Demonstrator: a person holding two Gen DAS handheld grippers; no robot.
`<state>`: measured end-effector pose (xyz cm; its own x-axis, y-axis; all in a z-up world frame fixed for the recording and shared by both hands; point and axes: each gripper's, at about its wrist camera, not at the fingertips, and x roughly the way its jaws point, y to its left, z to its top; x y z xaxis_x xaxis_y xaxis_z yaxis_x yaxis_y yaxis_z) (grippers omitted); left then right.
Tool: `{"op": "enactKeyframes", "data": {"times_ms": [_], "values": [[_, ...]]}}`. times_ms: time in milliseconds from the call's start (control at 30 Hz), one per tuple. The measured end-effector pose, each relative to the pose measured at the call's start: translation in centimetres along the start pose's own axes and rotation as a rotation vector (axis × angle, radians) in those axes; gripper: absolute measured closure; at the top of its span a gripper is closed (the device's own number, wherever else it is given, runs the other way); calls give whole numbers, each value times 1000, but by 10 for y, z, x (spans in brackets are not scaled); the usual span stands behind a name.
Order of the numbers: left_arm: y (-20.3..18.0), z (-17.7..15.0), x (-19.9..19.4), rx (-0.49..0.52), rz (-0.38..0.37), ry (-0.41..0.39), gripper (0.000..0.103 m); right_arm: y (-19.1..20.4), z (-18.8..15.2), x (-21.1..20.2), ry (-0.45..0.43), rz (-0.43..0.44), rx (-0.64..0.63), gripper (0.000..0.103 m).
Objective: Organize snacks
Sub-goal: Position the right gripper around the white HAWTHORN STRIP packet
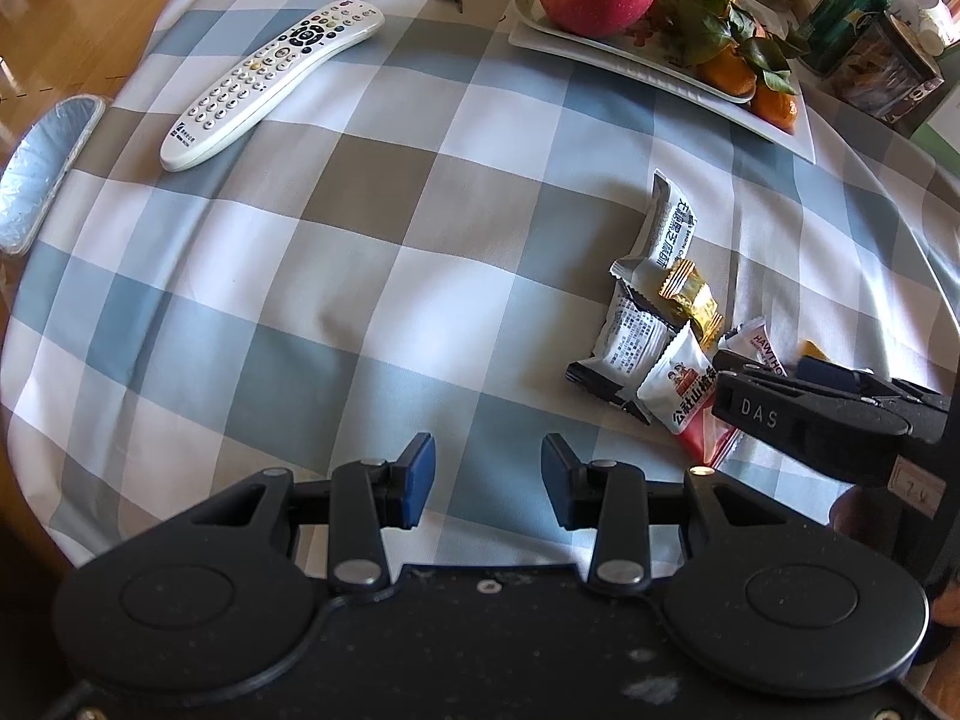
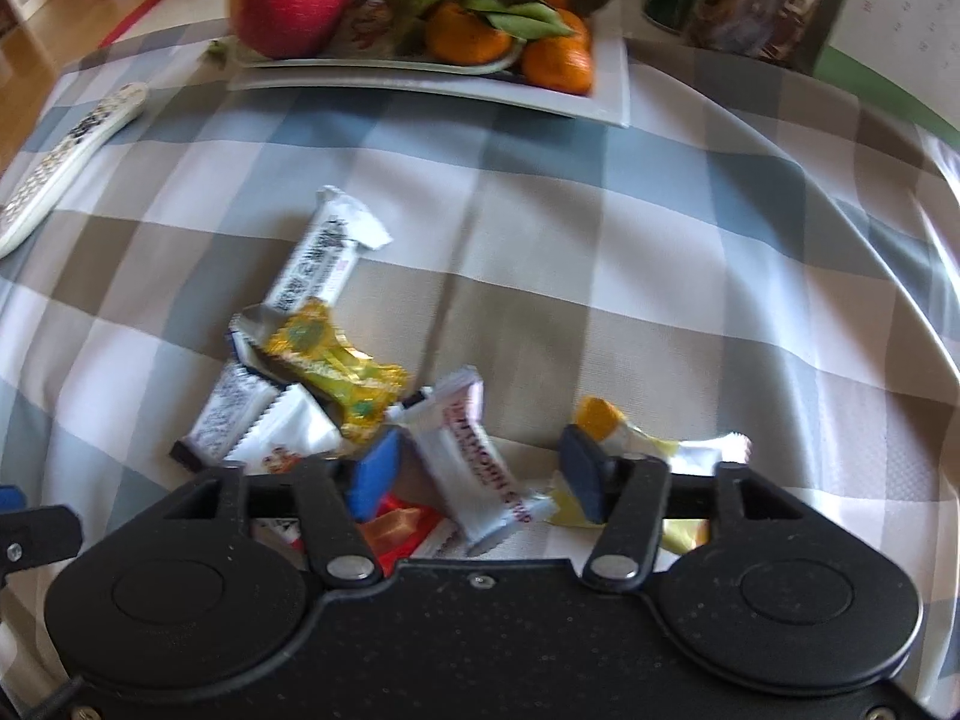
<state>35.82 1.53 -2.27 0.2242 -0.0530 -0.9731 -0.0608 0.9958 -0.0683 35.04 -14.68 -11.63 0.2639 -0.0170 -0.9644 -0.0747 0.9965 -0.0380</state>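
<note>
Right gripper (image 2: 474, 471): fingers apart, straddling but not pressing the white hawthorn bar (image 2: 480, 462) at the near right edge of the snack pile (image 1: 660, 330) on the checked bench (image 1: 360, 240). Left gripper (image 1: 487, 483): fingers apart, empty. The bar likely handles as light and crinkly-slick; grasp across its firm middle, not the sealed ends.

"das" stands on the right tool (image 1: 774, 414); "hawtho" on a white snack wrapper (image 1: 750, 342).
</note>
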Motion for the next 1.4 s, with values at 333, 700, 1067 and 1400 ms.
{"op": "enactKeyframes", "data": {"times_ms": [333,700,1067,1400], "values": [[-2,-1,0,9,3,-1,62,-4,-2,3,-21,-43,-19,12],[-3,-3,3,11,13,-1,62,-16,-5,5,-47,-9,26,9],[-3,-2,4,13,21,-1,62,-16,-4,9,-21,-8,56,7],[-6,-3,5,25,24,-2,62,-16,-5,10,-25,-4,58,6]]}}
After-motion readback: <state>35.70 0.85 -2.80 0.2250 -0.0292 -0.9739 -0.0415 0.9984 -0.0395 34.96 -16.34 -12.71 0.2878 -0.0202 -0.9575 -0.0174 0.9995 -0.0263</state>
